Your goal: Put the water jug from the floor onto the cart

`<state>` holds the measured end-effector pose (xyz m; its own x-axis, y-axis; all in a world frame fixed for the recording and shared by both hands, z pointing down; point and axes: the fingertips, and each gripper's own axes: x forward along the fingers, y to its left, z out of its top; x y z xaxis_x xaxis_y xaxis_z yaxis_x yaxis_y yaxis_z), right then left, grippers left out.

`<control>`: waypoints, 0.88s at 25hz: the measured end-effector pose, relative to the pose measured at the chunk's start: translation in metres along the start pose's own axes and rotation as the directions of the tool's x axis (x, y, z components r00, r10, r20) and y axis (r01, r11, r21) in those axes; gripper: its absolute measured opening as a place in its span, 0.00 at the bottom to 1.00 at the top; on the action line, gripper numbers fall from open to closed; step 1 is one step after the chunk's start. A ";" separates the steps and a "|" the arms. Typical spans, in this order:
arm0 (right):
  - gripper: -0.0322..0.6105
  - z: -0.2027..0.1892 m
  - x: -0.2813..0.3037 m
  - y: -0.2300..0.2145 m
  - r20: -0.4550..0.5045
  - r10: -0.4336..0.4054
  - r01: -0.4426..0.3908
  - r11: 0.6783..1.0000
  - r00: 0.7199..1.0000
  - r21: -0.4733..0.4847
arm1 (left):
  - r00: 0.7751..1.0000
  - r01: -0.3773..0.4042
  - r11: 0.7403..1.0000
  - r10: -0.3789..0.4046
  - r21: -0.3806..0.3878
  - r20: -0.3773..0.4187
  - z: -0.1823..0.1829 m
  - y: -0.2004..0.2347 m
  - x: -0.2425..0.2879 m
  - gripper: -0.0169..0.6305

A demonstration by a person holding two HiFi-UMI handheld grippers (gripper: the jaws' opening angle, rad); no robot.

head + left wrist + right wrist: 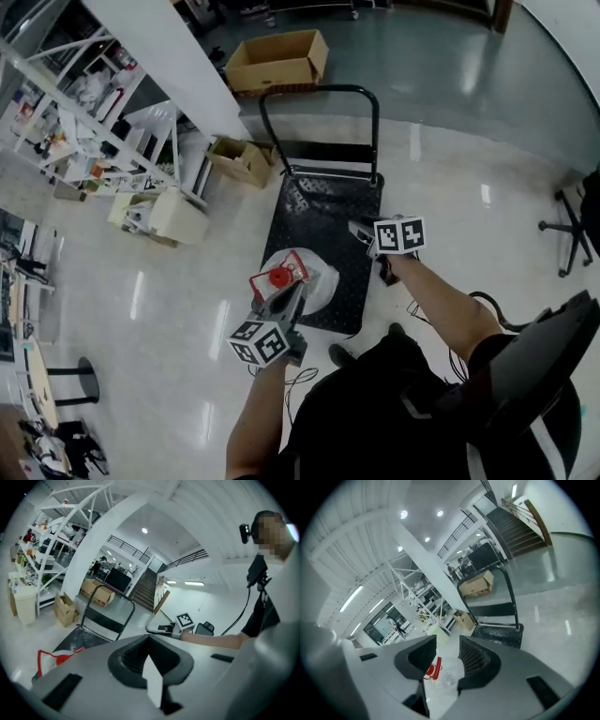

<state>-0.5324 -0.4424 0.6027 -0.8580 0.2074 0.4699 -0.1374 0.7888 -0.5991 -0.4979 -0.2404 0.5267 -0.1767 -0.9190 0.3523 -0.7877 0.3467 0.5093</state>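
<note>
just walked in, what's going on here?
A person holds a gripper in each hand over a black platform cart. The red-capped water jug appears to sit on the near end of the cart's deck. The left gripper is close by it, jaws together with nothing between them. The right gripper is off to the side, jaws apart and empty. Neither gripper holds the jug, so it looks placed.
</note>
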 end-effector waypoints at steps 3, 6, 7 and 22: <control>0.26 0.037 -0.065 -0.003 0.106 0.013 -0.005 0.997 0.994 -0.080 | 0.997 0.070 0.994 -0.073 0.079 0.035 0.022 -0.040 0.024 0.02; 0.19 0.065 -0.128 -0.020 0.229 -0.044 0.075 0.989 0.972 -0.128 | 0.987 0.150 0.973 -0.159 0.174 0.037 0.039 -0.077 0.055 0.02; 0.16 0.069 -0.149 -0.030 0.267 -0.082 0.122 0.983 0.960 -0.137 | 0.982 0.175 0.965 -0.186 0.193 0.043 0.043 -0.089 0.064 0.02; 0.05 0.061 -0.356 -0.071 0.458 -0.246 0.371 0.906 0.854 -0.205 | 0.899 0.405 0.873 -0.434 0.271 0.056 0.056 -0.246 0.132 0.02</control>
<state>-0.2475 -0.6075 0.4387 -0.9258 -0.2818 0.2520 -0.3411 0.9100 -0.2357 -0.3608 -0.4575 0.4042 0.1499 -0.9874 0.0512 -0.9194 -0.1202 0.3744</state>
